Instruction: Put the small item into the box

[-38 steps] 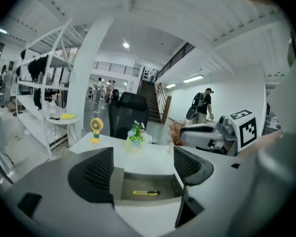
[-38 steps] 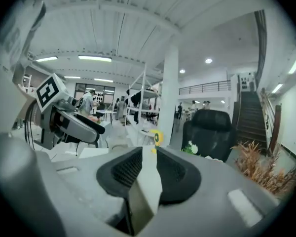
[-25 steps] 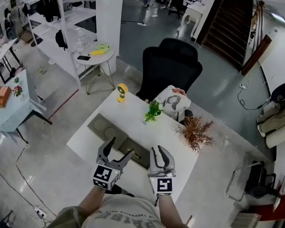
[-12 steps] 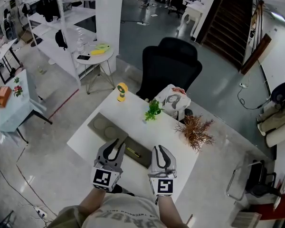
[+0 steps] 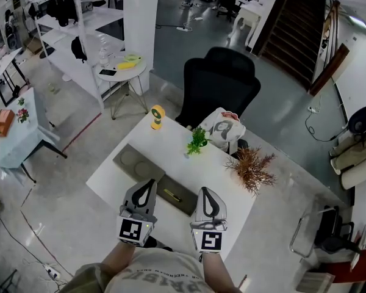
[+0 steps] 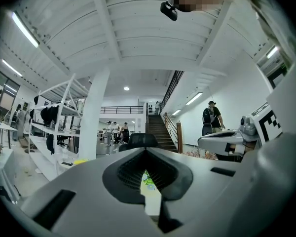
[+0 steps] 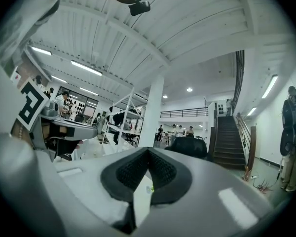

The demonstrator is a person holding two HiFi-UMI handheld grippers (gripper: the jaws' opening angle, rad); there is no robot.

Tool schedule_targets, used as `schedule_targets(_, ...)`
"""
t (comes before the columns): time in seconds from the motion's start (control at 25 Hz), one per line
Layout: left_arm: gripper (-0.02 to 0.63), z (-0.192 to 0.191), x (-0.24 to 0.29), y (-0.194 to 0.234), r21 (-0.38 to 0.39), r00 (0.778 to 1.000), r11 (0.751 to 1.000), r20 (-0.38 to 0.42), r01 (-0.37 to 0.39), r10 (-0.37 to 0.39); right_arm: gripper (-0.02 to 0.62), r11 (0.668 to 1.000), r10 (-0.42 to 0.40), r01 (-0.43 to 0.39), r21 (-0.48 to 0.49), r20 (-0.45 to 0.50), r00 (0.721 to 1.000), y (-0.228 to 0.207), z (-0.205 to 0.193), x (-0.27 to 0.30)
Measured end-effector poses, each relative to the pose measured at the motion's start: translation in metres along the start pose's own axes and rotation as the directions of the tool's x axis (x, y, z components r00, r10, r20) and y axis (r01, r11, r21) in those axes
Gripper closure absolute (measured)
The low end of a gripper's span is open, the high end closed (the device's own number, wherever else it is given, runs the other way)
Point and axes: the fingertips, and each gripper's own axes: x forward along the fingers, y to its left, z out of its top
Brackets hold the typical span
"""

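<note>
A flat grey box (image 5: 131,162) lies open on the white table (image 5: 219,176), with a darker grey half (image 5: 182,202) beside it. A small yellow item (image 5: 171,195) lies on that darker half. My left gripper (image 5: 147,184) hovers over the table's near edge, just left of the item, shut with nothing between its jaws. My right gripper (image 5: 205,192) hangs level with it, just right of the item, shut and empty too. In the left gripper view the left gripper (image 6: 147,153) points out across the room. The right gripper (image 7: 148,153) does the same in the right gripper view.
A yellow desk fan (image 5: 157,117), a small green plant (image 5: 197,141) and a dried brown plant (image 5: 251,170) stand on the table's far side. A black chair (image 5: 221,83) with a printed cushion (image 5: 222,129) stands behind it. A round side table (image 5: 123,72) is further left.
The left gripper's jaws went from wide open to shut. The right gripper's jaws closed from a small gap. Both grippers stayed roughly in place over the near edge.
</note>
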Motion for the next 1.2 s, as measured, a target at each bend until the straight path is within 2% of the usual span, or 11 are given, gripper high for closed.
schedule_targets(0.12,0.597,0.004,-0.001,0.002,-0.006,1.000,1.000,0.022,0.002,-0.002,0.594,1.000,-0.007,0.006,0.016,0.064,0.998,0.005,0.013,0.004)
schedule_targets(0.52,0.597,0.022,-0.001,-0.003,0.012,0.996,1.000,0.094,0.007,-0.008,0.594,0.999,-0.004,0.000,0.033,0.098,0.995,0.011,0.024,0.007)
schedule_targets(0.64,0.597,0.024,0.000,-0.002,0.012,0.995,1.000,0.098,0.009,-0.010,0.594,0.999,0.015,-0.019,0.030,0.105,0.994,0.015,0.026,0.008)
schedule_targets(1.2,0.597,0.019,0.003,-0.005,0.014,0.996,1.000,0.082,0.022,-0.023,0.597,1.000,-0.001,0.001,0.002,0.099,0.995,0.015,0.028,0.014)
